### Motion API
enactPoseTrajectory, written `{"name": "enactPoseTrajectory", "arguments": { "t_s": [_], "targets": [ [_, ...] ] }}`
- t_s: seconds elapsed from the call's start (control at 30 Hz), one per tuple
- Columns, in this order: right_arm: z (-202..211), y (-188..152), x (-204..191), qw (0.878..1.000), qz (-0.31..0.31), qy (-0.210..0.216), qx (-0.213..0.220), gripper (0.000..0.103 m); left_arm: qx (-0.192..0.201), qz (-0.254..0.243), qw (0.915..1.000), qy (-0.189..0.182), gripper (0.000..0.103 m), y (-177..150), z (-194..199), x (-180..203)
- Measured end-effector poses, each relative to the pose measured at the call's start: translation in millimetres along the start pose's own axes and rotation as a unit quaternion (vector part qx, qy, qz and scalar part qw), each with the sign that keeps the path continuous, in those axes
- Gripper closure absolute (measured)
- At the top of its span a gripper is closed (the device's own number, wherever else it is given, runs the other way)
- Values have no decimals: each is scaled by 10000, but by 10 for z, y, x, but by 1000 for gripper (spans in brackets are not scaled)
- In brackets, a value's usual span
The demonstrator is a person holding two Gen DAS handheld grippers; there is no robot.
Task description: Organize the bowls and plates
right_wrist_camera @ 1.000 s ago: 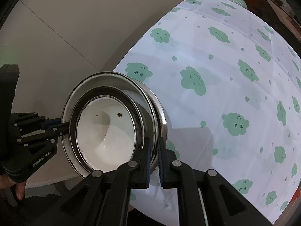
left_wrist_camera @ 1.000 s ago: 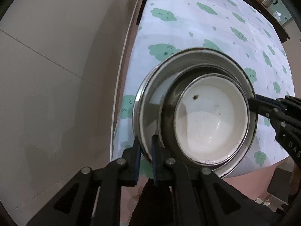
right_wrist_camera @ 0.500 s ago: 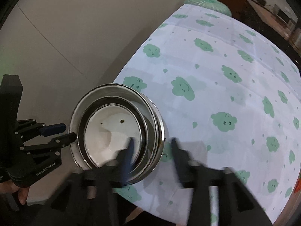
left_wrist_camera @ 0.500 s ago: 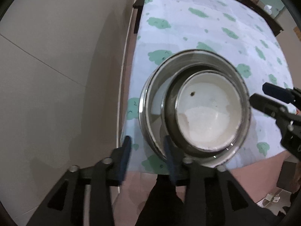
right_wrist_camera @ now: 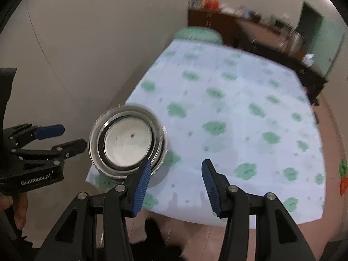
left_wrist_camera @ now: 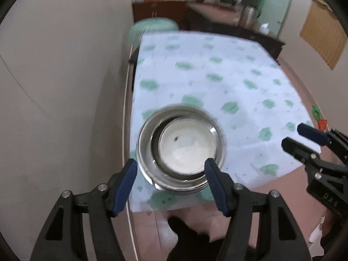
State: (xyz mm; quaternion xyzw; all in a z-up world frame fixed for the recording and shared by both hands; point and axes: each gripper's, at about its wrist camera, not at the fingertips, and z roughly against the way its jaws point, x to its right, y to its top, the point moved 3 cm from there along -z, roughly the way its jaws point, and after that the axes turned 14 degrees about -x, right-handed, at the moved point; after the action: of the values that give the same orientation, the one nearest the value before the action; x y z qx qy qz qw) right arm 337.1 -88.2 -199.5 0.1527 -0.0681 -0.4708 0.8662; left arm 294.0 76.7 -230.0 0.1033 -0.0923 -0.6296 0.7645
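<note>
Nested steel bowls (left_wrist_camera: 181, 150): upright, mouths up, round with no long axis; white-lined inner bowl (right_wrist_camera: 127, 141) inside the outer | on cloud-print tablecloth (left_wrist_camera: 217, 80), near corner by wall | left gripper (left_wrist_camera: 170, 181): jaws spread, above and clear of bowls | right gripper (right_wrist_camera: 175, 179): jaws spread, empty, right of bowls

Wall (left_wrist_camera: 54, 87) close left of nested bowls (left_wrist_camera: 180, 148); open tablecloth (right_wrist_camera: 239, 113) rightward.
</note>
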Motion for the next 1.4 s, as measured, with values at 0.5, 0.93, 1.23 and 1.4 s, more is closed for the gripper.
{"name": "enactPoseTrajectory", "arguments": {
  "t_s": [0.5,0.93,1.23,1.4],
  "targets": [
    [1788,-1134,-124,9588,-432,-905,2659,33,1871,-323,9817,-146,21,-831,1496,339],
    [2011,-1569,-337,9611,-518,-747,2607,31,2255,-540,9725,-215,11,-1275,1881,469],
    [2149,-1672,-442,9551,-442,-894,2789,31,2262,-579,9720,-278,11,-1383,1950,476],
    [2183,-1721,-466,9535,-395,-914,2843,31,2228,-568,9727,-304,11,-1405,1943,500]
  ]
}}
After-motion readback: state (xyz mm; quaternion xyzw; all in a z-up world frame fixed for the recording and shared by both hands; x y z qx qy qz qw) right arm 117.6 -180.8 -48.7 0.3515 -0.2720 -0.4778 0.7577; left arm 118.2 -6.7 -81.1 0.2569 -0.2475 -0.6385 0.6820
